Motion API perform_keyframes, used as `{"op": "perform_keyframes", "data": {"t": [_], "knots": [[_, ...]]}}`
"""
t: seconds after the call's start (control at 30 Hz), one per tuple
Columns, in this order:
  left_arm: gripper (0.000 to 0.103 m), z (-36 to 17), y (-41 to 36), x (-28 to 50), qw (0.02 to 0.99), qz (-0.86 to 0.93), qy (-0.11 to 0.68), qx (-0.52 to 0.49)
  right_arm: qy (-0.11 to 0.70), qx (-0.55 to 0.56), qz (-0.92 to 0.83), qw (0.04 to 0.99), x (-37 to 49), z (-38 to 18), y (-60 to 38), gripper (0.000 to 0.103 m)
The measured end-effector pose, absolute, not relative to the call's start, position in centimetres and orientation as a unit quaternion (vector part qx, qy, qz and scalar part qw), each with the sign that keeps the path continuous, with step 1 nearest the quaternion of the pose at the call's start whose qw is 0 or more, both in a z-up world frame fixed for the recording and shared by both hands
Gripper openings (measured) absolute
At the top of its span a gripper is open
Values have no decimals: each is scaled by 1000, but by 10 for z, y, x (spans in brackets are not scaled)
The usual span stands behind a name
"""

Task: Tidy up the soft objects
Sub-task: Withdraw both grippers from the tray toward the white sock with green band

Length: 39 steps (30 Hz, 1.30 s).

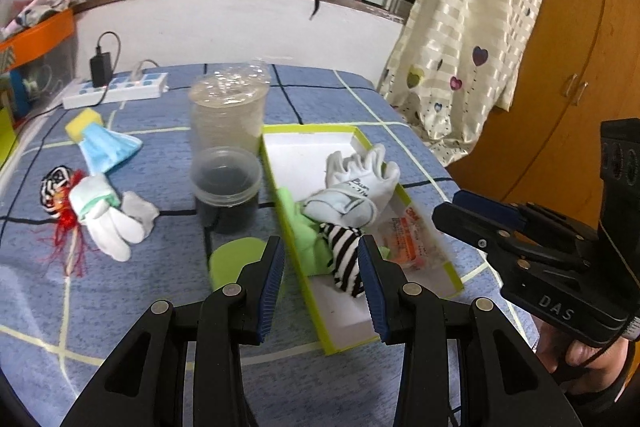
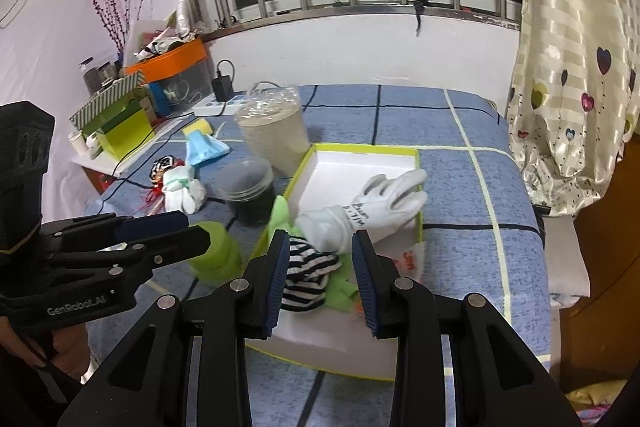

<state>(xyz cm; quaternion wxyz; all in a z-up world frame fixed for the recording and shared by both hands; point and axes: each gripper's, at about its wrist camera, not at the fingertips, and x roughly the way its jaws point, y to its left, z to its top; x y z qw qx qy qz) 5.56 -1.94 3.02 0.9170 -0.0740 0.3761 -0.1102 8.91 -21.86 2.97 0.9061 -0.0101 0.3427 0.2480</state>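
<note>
A shallow white box with a lime rim (image 1: 280, 143) (image 2: 316, 155) lies on the blue checked cloth. It holds a white glove (image 1: 362, 173) (image 2: 384, 203), a rolled white sock (image 1: 340, 209) (image 2: 326, 227), a black-and-white striped sock (image 1: 346, 255) (image 2: 306, 281), a green cloth (image 1: 306, 239) (image 2: 340, 285) and a plastic packet (image 1: 412, 239). My left gripper (image 1: 322, 271) (image 2: 172, 229) hangs open above the box's near end, holding nothing. My right gripper (image 2: 320, 267) (image 1: 456, 205) is open too, over the striped sock without touching it. Left of the box lie a white glove bundle (image 1: 106, 215) (image 2: 184, 193), a striped doll with red threads (image 1: 56, 191), a blue face mask (image 1: 108, 147) (image 2: 204, 147) and a yellow sponge (image 1: 82, 121).
A tall clear jar (image 1: 228, 115) (image 2: 272, 131) and a low dark lidded tub (image 1: 226, 183) (image 2: 248, 187) stand just left of the box. A lime lid (image 1: 236, 261) (image 2: 218, 251) lies near. A power strip (image 1: 116, 89) sits at the back left; a curtain (image 1: 460, 39) hangs right.
</note>
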Motion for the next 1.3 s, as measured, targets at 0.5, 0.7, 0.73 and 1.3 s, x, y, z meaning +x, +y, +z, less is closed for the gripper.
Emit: {"op": "perform_keyframes", "data": {"t": [0.5, 0.7, 0.73, 1.3], "knots": [[37, 32, 18, 43, 924, -57, 369, -82, 324, -38, 286, 901, 71, 46, -174, 34], [37, 31, 32, 40, 925, -48, 368, -86, 321, -46, 298, 898, 68, 47, -159, 34], [37, 31, 33, 39, 925, -46, 367, -86, 321, -47, 299, 897, 68, 47, -157, 34], [37, 22, 80, 40, 921, 1, 371, -118, 323, -71, 343, 879, 71, 43, -108, 34]]}}
